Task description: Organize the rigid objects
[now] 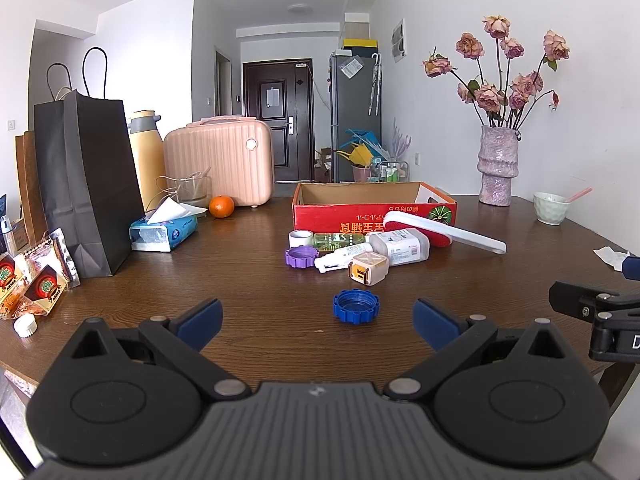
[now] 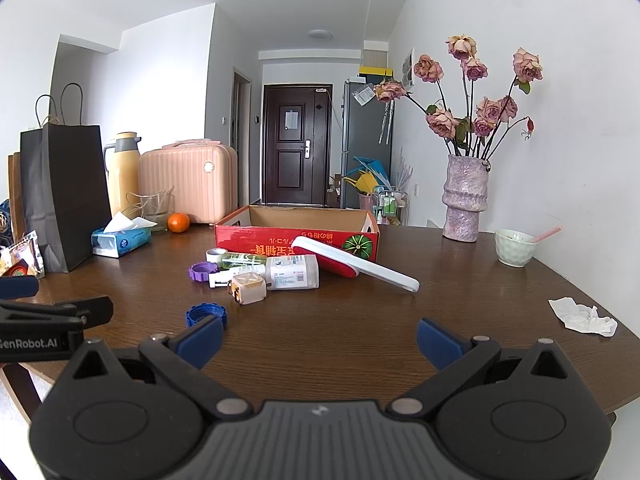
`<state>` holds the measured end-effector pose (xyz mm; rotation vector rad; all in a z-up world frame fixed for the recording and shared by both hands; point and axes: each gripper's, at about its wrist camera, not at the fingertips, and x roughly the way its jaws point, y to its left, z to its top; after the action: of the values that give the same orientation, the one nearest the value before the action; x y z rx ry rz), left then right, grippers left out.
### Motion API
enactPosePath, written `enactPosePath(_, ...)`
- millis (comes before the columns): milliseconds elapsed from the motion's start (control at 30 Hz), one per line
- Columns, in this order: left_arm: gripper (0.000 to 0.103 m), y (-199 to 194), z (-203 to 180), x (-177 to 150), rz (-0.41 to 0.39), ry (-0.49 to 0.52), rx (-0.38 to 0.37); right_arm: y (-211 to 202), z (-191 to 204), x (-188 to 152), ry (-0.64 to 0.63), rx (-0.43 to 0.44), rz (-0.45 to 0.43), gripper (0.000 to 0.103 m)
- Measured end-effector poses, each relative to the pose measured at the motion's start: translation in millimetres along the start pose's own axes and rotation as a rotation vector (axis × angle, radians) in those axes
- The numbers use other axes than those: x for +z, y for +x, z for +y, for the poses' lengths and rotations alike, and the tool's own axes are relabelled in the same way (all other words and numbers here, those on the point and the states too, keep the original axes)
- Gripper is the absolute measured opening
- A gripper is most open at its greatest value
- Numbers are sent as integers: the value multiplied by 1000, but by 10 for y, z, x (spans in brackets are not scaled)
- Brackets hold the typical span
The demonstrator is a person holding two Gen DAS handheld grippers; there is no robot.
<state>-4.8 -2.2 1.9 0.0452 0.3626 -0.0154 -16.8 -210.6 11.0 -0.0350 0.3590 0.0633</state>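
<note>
while both tools hover low over the near edge of the table, the views read as follows.

left wrist view
left gripper [image 1: 318,322]: spread wide, nothing between its blue pads, above the brown table [image 1: 248,280].
blue cap [image 1: 355,306]: lying open side up on the wood, just ahead of the fingertips, apart from the other items.
cluster: purple cap [image 1: 301,257], tape roll [image 1: 301,238], green bottle [image 1: 340,240], white spray bottle [image 1: 344,258], white jar [image 1: 398,245] on its side and a beige cube [image 1: 369,269], all close together in front of the red box [image 1: 372,216].
lint brush [image 1: 440,234]: leaning against the box front, white handle pointing right.
red box interior: cannot tell what it holds.

right wrist view
right gripper [image 2: 320,344]: also wide apart and empty.
blue cap [image 2: 202,314]: partly hidden behind the left-hand pad.
crumpled tissue [image 2: 582,316]: on the table to the right, well apart from the cluster.
left gripper [image 2: 52,320]: its side shows at the left edge.
</note>
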Motion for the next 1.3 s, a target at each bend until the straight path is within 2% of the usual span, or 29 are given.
enactPosePath(1300, 103, 12, 2, -2, -1, -2, 0, 31, 14, -34, -1, 1, 3, 103)
